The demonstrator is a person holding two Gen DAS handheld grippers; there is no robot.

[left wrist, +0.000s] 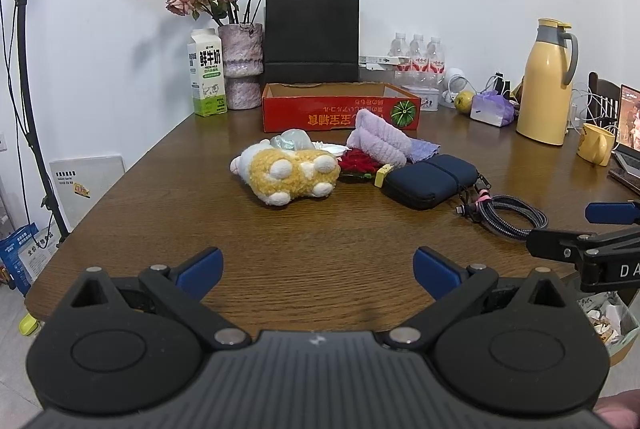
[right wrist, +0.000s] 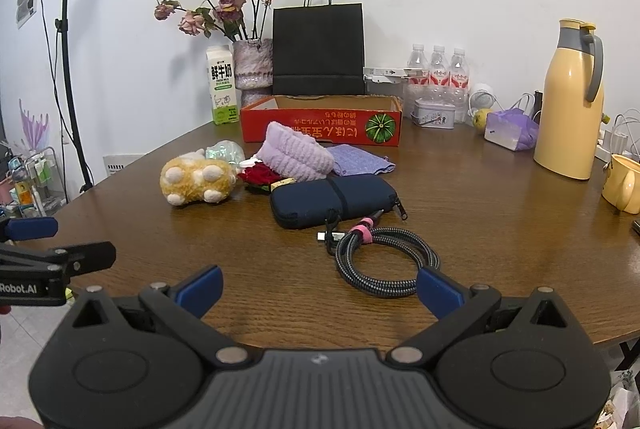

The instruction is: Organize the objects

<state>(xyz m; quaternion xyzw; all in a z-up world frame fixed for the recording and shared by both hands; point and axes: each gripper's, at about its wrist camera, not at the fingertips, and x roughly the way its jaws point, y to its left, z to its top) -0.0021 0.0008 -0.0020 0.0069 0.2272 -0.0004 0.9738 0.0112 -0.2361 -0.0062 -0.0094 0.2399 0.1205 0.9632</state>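
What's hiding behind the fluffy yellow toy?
Behind the yellow plush toy peeks a crumpled clear plastic wrapper and something white. The toy covers their lower parts, so what they are stays unclear.

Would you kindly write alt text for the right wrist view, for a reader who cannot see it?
An open, empty right claw hovers over a wooden table, a coiled braided cable just ahead. Beyond lie a navy zip pouch, a yellow plush toy, a rolled lilac towel and an open red box.
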